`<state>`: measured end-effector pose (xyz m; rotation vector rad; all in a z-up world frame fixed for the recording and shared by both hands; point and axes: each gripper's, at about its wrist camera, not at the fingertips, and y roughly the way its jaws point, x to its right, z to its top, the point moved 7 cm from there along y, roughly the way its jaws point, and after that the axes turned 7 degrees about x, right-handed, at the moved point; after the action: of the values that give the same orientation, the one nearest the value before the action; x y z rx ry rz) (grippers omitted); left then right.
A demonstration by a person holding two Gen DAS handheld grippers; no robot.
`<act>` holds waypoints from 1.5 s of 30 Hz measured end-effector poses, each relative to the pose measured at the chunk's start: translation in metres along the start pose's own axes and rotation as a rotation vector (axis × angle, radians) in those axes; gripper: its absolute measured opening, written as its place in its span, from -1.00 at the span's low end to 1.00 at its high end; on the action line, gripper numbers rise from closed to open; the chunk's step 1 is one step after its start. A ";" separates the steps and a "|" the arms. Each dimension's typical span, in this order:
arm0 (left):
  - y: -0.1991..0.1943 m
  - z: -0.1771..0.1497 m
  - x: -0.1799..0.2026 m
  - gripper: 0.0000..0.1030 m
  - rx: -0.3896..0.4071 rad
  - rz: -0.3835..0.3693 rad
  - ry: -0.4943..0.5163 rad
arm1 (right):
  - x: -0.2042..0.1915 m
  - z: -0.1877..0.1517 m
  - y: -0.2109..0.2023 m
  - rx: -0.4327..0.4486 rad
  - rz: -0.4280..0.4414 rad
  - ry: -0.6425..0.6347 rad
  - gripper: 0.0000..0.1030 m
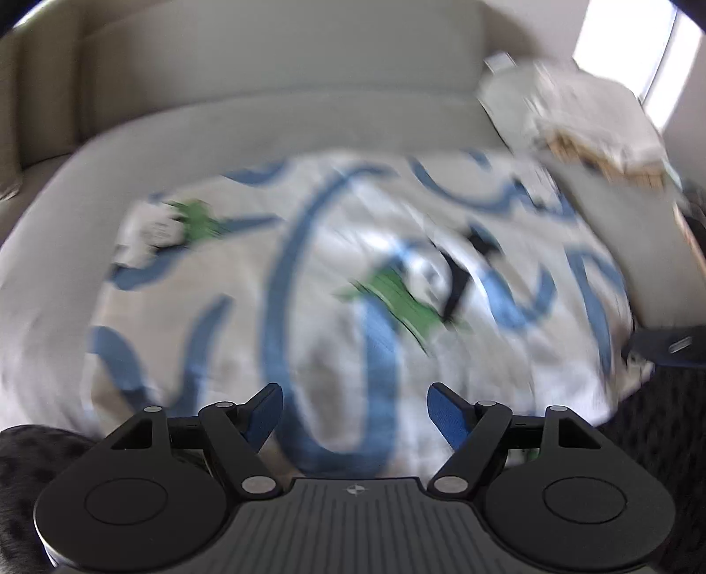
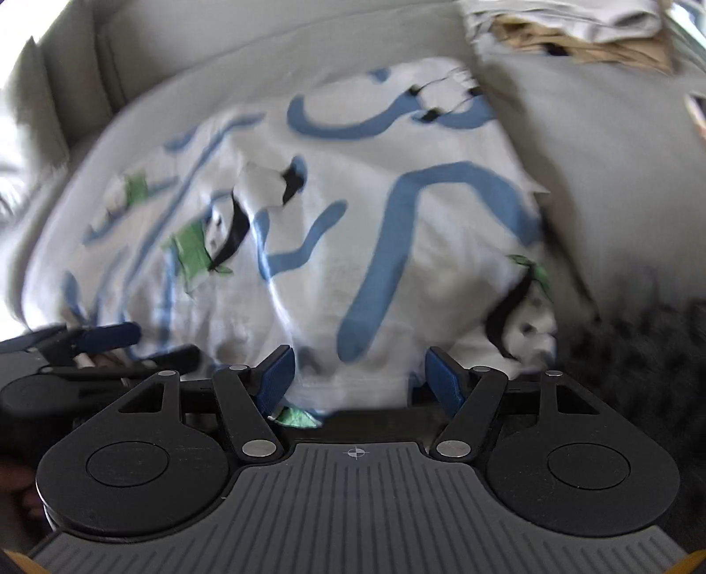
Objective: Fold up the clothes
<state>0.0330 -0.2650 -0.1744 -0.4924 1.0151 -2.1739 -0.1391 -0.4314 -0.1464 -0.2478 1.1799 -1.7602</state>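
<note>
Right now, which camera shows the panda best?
The right wrist view: a panda sits near the shirt's edge, fairly sharp. The left wrist view shows only blurred black-and-green shapes.

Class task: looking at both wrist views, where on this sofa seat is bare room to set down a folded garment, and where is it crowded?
Free: the grey seat strip between the white blue-patterned garment and the backrest, and the seat's left end. Crowded: the right side, where a grey cushion bears a stack of folded clothes.
</note>
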 end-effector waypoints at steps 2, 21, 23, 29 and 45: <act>0.000 0.006 0.003 0.42 0.018 -0.009 -0.014 | 0.017 0.010 -0.009 0.032 0.019 0.096 0.47; 0.032 0.012 0.042 0.44 0.000 -0.069 0.003 | 0.102 0.042 0.026 0.162 0.132 0.502 0.49; 0.037 0.010 0.047 0.46 -0.011 -0.074 0.012 | 0.107 0.042 0.036 0.166 0.140 0.518 0.50; 0.042 0.008 0.052 0.47 -0.023 -0.079 0.018 | 0.114 0.044 0.057 0.186 0.164 0.530 0.38; 0.022 0.018 0.032 0.43 0.022 -0.104 -0.014 | 0.065 0.061 0.036 0.277 0.076 0.258 -0.99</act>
<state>0.0302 -0.3078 -0.1789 -0.5605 0.9765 -2.2679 -0.1135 -0.5223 -0.1656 0.1912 1.0904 -1.9020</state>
